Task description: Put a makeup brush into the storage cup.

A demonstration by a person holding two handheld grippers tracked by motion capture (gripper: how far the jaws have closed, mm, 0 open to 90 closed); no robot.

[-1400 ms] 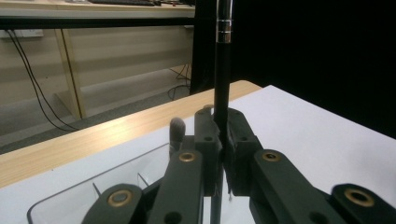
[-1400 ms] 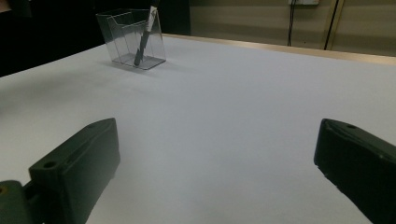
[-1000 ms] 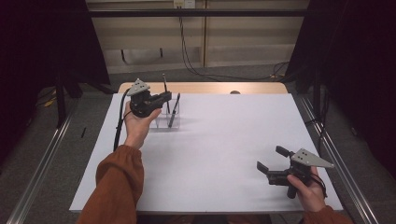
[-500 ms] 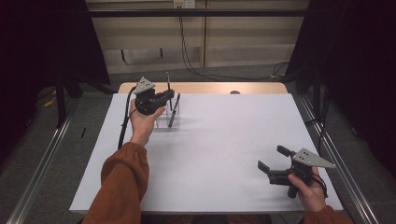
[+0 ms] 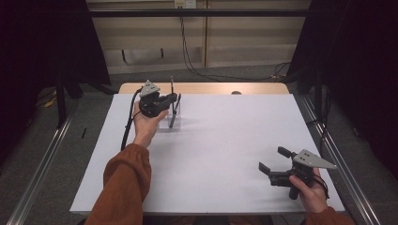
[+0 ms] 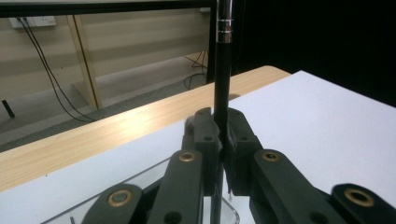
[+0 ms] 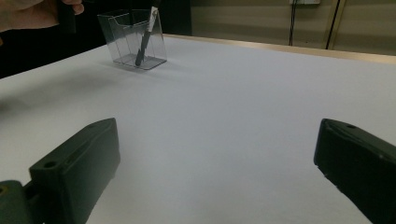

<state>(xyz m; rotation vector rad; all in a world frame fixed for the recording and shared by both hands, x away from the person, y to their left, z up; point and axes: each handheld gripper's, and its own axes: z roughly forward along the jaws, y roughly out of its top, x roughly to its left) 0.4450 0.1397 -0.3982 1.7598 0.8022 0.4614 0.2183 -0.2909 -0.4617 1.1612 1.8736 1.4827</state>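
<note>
My left gripper (image 5: 174, 99) is shut on a slim black pen (image 5: 172, 86) with a silver band, held upright at the far left of the white table (image 5: 225, 136). In the left gripper view the jaws pinch the pen (image 6: 222, 79) at mid-shaft, right over a clear plastic holder (image 6: 140, 173). That holder (image 5: 170, 123) has a second dark pen (image 5: 174, 117) leaning in it. The right gripper view shows the holder (image 7: 133, 46) and its leaning pen (image 7: 145, 35) far off. My right gripper (image 5: 272, 159) rests open near the front right, with nothing between its jaws (image 7: 215, 154).
A bare wooden strip (image 5: 206, 88) runs along the table's far edge. Cables (image 5: 187, 51) hang down the pale wall behind. Metal rails (image 5: 42, 164) flank the table on both sides, with dark curtains beyond. A sleeved forearm (image 5: 124, 187) reaches in from the front left.
My left gripper has edged slightly to the right with the pen, closer over the clear holder. The right gripper has stayed where it was.
</note>
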